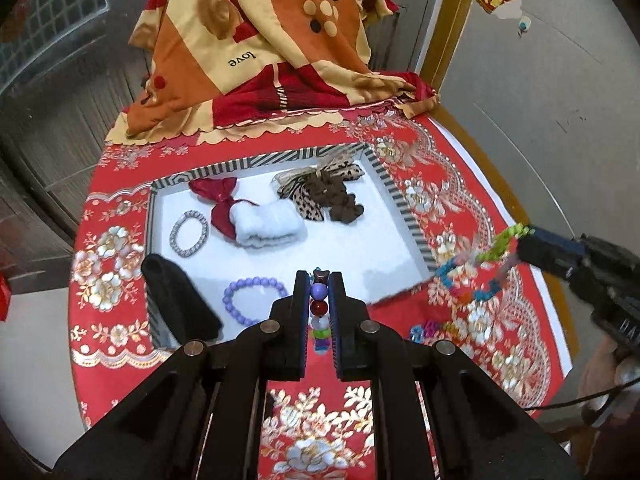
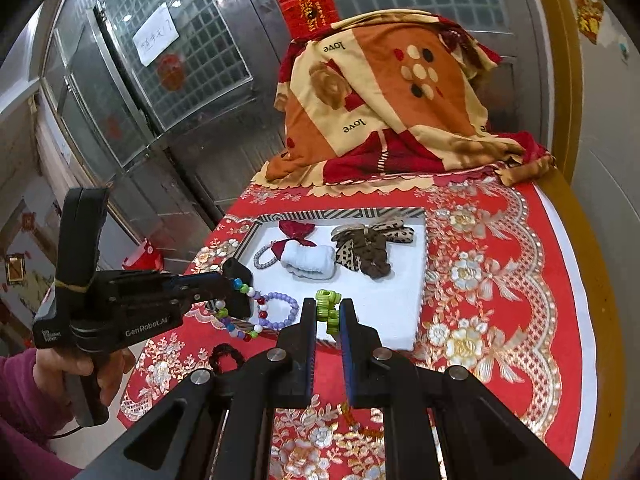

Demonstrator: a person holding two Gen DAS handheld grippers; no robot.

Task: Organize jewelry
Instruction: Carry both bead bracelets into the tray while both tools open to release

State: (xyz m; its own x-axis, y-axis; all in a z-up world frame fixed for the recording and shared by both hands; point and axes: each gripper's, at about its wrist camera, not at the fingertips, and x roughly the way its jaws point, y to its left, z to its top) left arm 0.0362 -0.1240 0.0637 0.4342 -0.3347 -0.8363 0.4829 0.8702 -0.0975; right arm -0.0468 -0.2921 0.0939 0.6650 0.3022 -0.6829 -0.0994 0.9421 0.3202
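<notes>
A white tray (image 1: 280, 256) with a striped rim sits on the red tablecloth. It holds a silver chain bracelet (image 1: 189, 233), a purple bead bracelet (image 1: 256, 294), a red bow, a white scrunchie, leopard bows and a brown scrunchie. My left gripper (image 1: 320, 304) is shut on a multicoloured bead bracelet (image 1: 319, 312) above the tray's near edge; it hangs from that gripper in the right wrist view (image 2: 240, 312). My right gripper (image 2: 329, 312) is shut on a colourful block-link bracelet (image 2: 327, 310), held right of the tray in the left wrist view (image 1: 476, 268).
A patterned orange and red blanket (image 1: 260, 48) is heaped at the table's far end. A black object (image 1: 180, 300) lies on the tray's near-left corner. A dark scrunchie (image 2: 226, 356) and small coloured pieces (image 1: 424, 330) lie on the cloth near the tray. Metal doors stand left.
</notes>
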